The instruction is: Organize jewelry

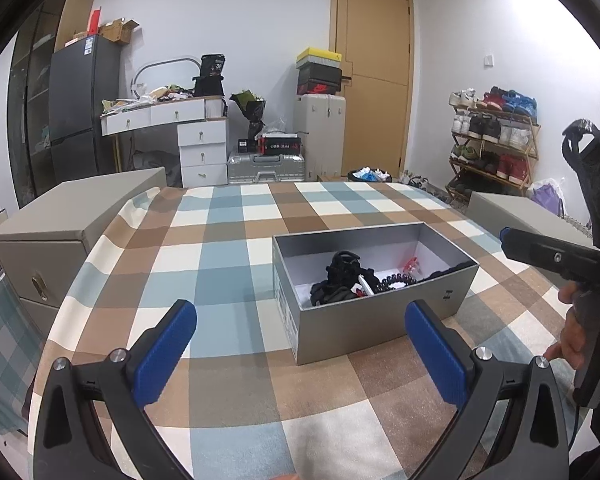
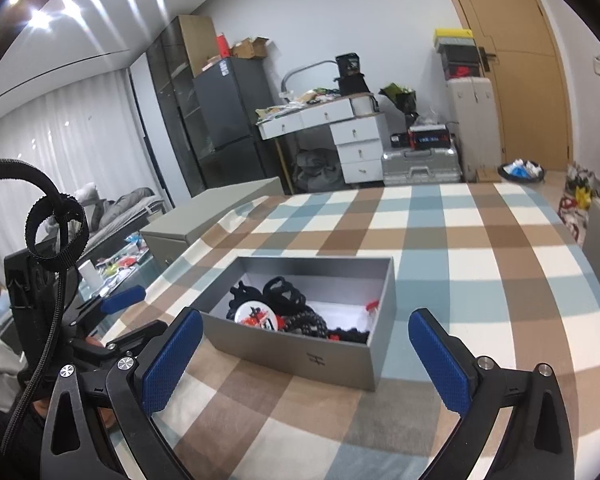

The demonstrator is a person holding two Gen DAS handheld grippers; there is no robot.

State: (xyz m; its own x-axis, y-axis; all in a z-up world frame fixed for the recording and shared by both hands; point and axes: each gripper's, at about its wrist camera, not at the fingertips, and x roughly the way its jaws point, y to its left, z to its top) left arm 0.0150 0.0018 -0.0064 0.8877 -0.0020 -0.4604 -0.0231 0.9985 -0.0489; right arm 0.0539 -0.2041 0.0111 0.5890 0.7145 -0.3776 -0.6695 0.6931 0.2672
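Observation:
An open grey box point(image 1: 380, 328) stands on the checked tablecloth point(image 1: 236, 248). Inside lie black hair ties and scrunchies point(image 1: 342, 276), a black coiled tie point(image 1: 396, 281) and a small red and white item point(image 1: 411, 266). The right wrist view shows the box point(image 2: 300, 354) with a round red and white badge point(image 2: 256, 315), dark beads point(image 2: 308, 322) and black ties point(image 2: 284, 298). My left gripper point(image 1: 300, 344) is open and empty, just short of the box. My right gripper point(image 2: 306, 354) is open and empty over the box's near wall; it also shows at the right of the left wrist view point(image 1: 512, 236).
Grey cabinets point(image 1: 72, 220) stand to the left of the table and another point(image 1: 528, 212) to the right. Beyond are a white desk point(image 1: 172, 120), suitcases point(image 1: 266, 168), a shoe rack point(image 1: 492, 140) and a door point(image 1: 374, 80).

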